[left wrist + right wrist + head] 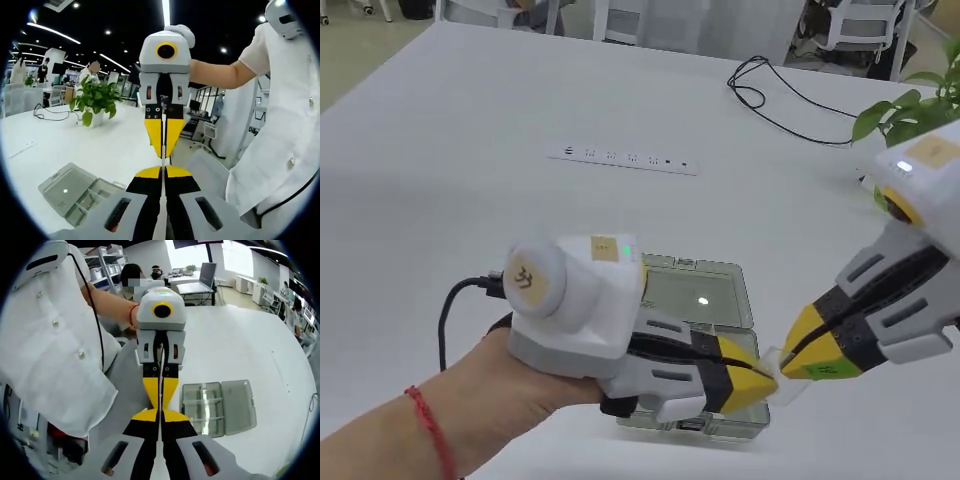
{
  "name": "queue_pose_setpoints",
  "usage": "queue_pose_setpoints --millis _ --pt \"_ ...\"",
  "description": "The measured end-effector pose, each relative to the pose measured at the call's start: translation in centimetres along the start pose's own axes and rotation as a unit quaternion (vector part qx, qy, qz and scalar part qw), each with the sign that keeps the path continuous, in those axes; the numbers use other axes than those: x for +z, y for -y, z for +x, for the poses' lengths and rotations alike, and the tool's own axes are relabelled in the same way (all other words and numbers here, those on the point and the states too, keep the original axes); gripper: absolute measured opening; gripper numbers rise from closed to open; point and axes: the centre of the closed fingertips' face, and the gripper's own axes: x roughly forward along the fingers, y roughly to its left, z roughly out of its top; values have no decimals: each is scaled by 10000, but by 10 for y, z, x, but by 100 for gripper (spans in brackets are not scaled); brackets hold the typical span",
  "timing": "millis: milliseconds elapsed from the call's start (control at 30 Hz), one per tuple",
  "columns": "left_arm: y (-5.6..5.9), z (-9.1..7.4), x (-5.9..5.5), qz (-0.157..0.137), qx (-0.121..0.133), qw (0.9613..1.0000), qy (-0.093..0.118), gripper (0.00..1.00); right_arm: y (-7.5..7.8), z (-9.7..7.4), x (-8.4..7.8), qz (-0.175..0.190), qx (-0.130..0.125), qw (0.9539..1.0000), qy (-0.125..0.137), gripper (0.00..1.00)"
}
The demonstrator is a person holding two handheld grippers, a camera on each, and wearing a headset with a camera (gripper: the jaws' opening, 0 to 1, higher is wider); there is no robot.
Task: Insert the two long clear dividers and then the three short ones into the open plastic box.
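We see the left gripper (763, 378), with yellow-and-black jaws, held in a hand (515, 392) low over the white table (460, 100). It meets the right gripper (792, 366) tip to tip. Between the two tips sits a thin clear plastic divider (773, 358). Both pairs of jaws are pressed together and appear to pinch it from opposite sides, though how long it is we cannot tell.

In the left gripper view, the left gripper (162, 171) has its jaws closed with a pale sliver running between them, and the right gripper (162, 150) faces it head-on. The right gripper view mirrors this, with the right gripper (161, 416) closed and the left gripper (160, 395) opposite it.

The open clear plastic box (705, 298) lies flat on the table, just behind and under the left gripper, lid folded back. From the right gripper view its tray (200, 407) shows partitions already inside.

Farther back lie a white power strip (625, 158) and a looped black cable (775, 95). A green potted plant (910, 105) stands at the right edge.
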Motion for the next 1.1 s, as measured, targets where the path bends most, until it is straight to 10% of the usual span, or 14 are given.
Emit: queue_pose_setpoints --millis 567,1100 --pt "-6 -7 -6 -3 155 9999 -69 0 5 -3 -2 -1 -127 9999 -30 3" --pt "-33 -38 -25 -157 867 9959 -204 33 34 -10 -19 135 -603 9978 -223 3"
